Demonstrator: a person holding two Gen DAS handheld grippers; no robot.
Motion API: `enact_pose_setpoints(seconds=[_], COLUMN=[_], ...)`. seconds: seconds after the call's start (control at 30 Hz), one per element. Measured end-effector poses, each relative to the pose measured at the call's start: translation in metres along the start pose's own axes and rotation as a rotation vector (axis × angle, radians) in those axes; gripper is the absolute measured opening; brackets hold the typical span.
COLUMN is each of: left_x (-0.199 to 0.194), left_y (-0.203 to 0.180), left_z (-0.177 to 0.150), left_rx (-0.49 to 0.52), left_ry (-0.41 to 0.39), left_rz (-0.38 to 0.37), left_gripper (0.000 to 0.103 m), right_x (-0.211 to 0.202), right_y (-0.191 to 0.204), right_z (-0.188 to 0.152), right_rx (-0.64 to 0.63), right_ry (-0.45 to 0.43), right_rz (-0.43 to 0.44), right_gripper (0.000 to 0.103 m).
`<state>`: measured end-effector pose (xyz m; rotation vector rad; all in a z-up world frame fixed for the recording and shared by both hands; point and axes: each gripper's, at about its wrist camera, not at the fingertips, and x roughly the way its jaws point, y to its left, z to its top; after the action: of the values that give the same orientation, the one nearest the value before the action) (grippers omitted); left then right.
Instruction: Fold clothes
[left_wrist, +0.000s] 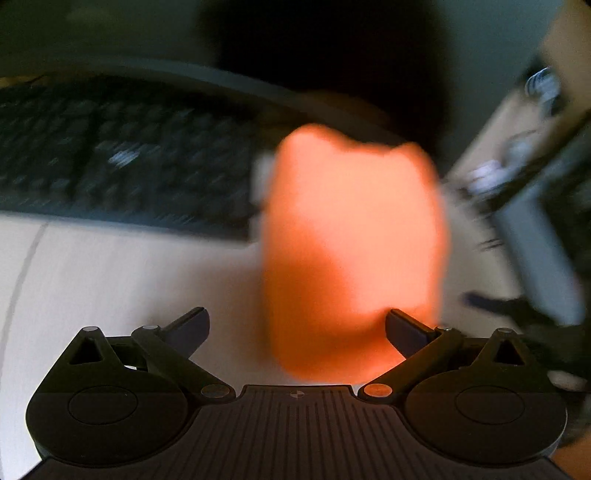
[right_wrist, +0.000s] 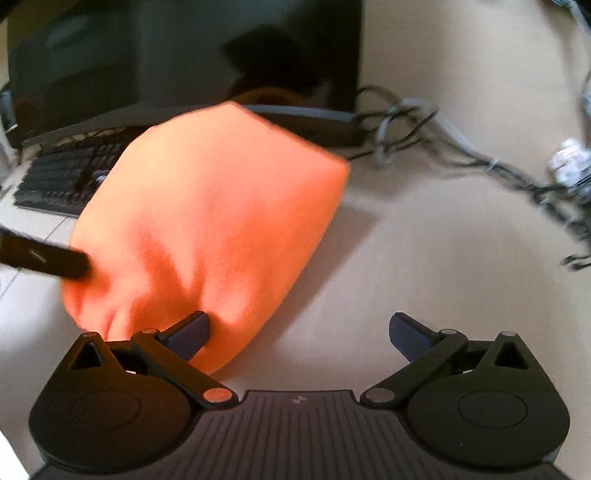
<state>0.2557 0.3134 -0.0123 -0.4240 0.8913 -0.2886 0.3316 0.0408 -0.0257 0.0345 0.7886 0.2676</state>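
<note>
Left gripper (left_wrist: 297, 325): jaws spread wide, nothing clamped, pointed level-to-slightly-down across the desk (left_wrist: 110, 280) toward the keyboard. The orange cloth (left_wrist: 351, 251) sits right in front of it, its near end between the two fingertips; the right fingertip (left_wrist: 406, 328) overlaps the cloth's lower edge, but the frame is motion-blurred, so contact can't be confirmed. Right gripper (right_wrist: 299, 328): jaws also wide, gripping nothing, angled down at the desk surface (right_wrist: 424, 258). Its left fingertip (right_wrist: 192, 328) lies over the near edge of the cloth (right_wrist: 207, 229); the right fingertip is over bare desk, well apart from the fabric. In the right wrist view the cloth is a bunched, rounded heap lying on the desk, running from the near left of the gripper back toward the monitor. A black finger of the other gripper (right_wrist: 44, 258) comes in from the left edge and meets the cloth's left side. Beyond the cloth: a black keyboard (right_wrist: 62, 177) toward the far left of the desk, a dark monitor (right_wrist: 166, 55) behind it along the far edge, and a tangle of grey and black cables (right_wrist: 461, 151) spreading over the far right. A person's hand isn't visible in either view.
</note>
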Motion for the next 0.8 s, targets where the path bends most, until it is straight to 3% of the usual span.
enact_pose_setpoints(seconds=[0.07, 0.13, 0.2, 0.33, 0.4, 0.5, 0.67, 0.73, 0.8], left_x=[-0.002, 0.012, 0.027, 0.042, 0.041, 0.027, -0.011, -0.024, -0.017], left_y=[0.002, 0.0, -0.005, -0.021, -0.026, -0.022, 0.002, 0.009, 0.012], left_z=[0.009, 0.014, 0.012, -0.011, -0.024, -0.029, -0.001, 0.018, 0.034], left_rx=[0.002, 0.026, 0.059, 0.125, 0.156, 0.161, 0.092, 0.056, 0.028], left_ry=[-0.046, -0.048, -0.005, 0.1, 0.128, 0.139, 0.015, -0.098, -0.146], left_rz=[-0.015, 0.046, 0.06, -0.002, 0.015, 0.003, -0.096, -0.101, -0.035], left_gripper=[0.103, 0.103, 0.103, 0.103, 0.103, 0.103, 0.103, 0.103, 0.103], right_x=[-0.01, -0.02, -0.008, 0.031, 0.045, 0.043, 0.033, 0.021, 0.007], right_y=[-0.001, -0.003, -0.003, 0.001, 0.014, 0.037, 0.024, 0.018, 0.024], right_z=[0.005, 0.011, 0.025, 0.048, 0.046, 0.035, 0.035, 0.034, 0.031], right_rx=[0.013, 0.028, 0.035, 0.019, -0.014, -0.158, -0.152, -0.125, -0.139], right_ry=[-0.033, -0.067, -0.079, -0.036, 0.02, -0.002, -0.018, -0.026, -0.015], right_rz=[-0.023, -0.049, -0.093, -0.151, -0.116, -0.093, -0.097, -0.094, -0.066], right_gripper=[0.103, 0.103, 0.103, 0.103, 0.103, 0.103, 0.103, 0.103, 0.103])
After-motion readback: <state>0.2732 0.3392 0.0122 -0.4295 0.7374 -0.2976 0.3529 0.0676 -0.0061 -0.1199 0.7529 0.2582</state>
